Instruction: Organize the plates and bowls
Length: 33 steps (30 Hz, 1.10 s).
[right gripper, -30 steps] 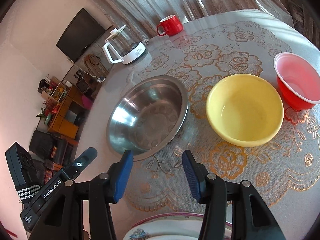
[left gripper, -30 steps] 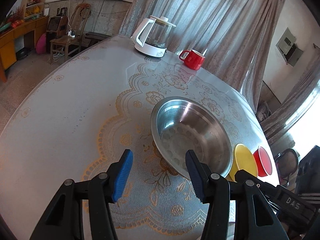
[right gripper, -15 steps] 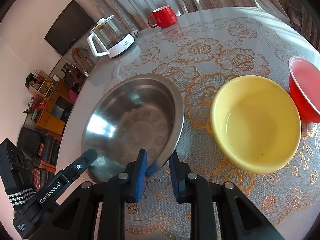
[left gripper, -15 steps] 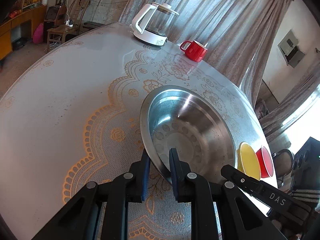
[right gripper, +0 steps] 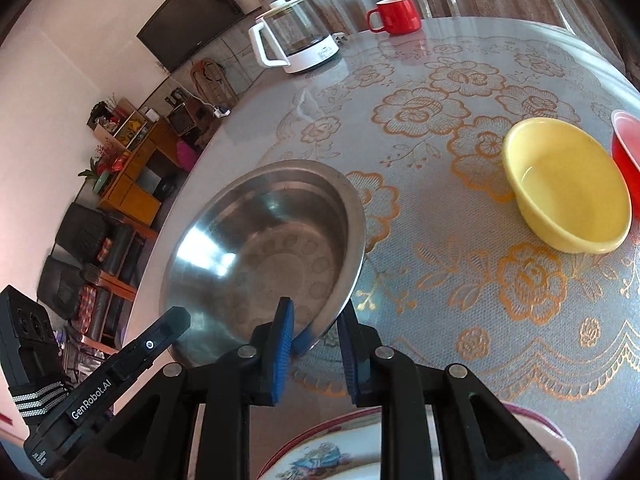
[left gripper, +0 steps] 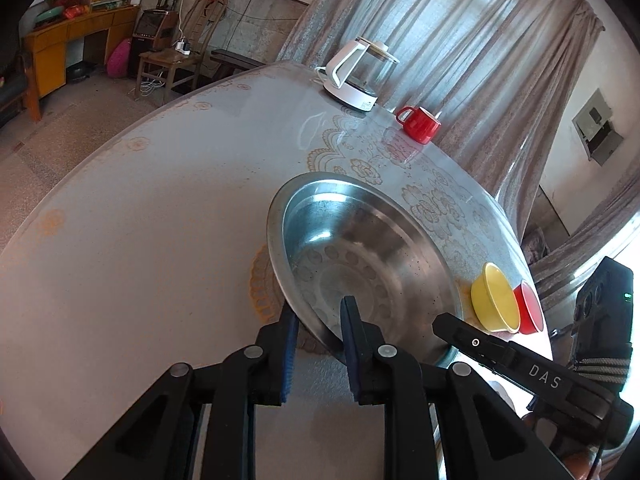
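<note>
A large steel bowl (left gripper: pixel 360 256) is held off the table, tilted, by both grippers. My left gripper (left gripper: pixel 318 330) is shut on its near rim. My right gripper (right gripper: pixel 314 330) is shut on the rim at its near right side; the steel bowl (right gripper: pixel 264 248) fills the middle left of that view. A yellow bowl (right gripper: pixel 568 184) and a red bowl (right gripper: pixel 628 148) sit on the table to the right; they also show in the left wrist view, yellow (left gripper: pixel 494 302) and red (left gripper: pixel 530 306). A patterned plate (right gripper: pixel 340 456) lies under the right gripper.
A white glass kettle (right gripper: pixel 294 38) and a red mug (right gripper: pixel 394 16) stand at the table's far edge. The round table (right gripper: pixel 460 300) has a lace-pattern cover. Furniture and chairs stand beyond the table's left edge (left gripper: pixel 120 160).
Both grippers went from open to shut on the steel bowl's rim, then lifted and tilted it off the table. The yellow and red bowls have not moved.
</note>
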Each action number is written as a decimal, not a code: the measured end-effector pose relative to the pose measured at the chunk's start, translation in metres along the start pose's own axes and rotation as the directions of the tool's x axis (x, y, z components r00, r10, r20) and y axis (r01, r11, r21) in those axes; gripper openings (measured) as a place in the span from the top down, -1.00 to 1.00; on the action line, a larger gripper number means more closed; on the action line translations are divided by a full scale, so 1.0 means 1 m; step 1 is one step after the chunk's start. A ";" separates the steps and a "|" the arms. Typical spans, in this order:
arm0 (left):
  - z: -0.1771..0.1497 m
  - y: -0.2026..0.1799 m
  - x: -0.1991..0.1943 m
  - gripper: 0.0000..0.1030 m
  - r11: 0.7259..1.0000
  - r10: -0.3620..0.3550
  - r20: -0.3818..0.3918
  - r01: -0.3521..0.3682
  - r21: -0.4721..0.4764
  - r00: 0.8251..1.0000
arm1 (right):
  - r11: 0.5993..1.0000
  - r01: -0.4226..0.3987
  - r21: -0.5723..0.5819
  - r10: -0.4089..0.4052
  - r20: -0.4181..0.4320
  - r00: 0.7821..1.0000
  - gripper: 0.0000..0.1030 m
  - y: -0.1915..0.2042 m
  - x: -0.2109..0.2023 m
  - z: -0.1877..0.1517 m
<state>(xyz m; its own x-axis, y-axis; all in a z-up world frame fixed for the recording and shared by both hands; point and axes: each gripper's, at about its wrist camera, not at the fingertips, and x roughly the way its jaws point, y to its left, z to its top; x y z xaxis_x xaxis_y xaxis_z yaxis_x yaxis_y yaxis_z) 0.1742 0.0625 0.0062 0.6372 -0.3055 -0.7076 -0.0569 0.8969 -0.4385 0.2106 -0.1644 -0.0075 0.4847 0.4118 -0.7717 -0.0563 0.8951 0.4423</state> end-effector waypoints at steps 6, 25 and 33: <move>-0.027 0.016 -0.035 0.56 0.999 0.028 0.031 -0.028 0.016 0.999 | 0.998 -0.030 -0.052 0.028 -0.028 0.999 0.58 0.022 0.002 -0.027; -0.075 0.048 -0.084 0.44 0.995 0.102 0.053 -0.102 -0.012 0.993 | 0.983 -0.027 -0.182 0.025 -0.014 1.000 0.46 0.064 -0.017 -0.082; -0.077 0.052 -0.097 0.34 0.984 0.173 0.101 -0.176 0.022 0.980 | 0.994 -0.026 -0.106 0.031 0.043 0.999 0.28 0.043 -0.039 -0.077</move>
<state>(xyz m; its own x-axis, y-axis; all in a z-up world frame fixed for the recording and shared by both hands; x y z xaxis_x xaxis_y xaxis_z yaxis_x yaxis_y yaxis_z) 0.0505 0.1145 0.0096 0.6920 -0.1119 -0.7132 -0.1516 0.9434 -0.2951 0.1216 -0.1292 0.0062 0.5198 0.4315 -0.7373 -0.1614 0.8971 0.4113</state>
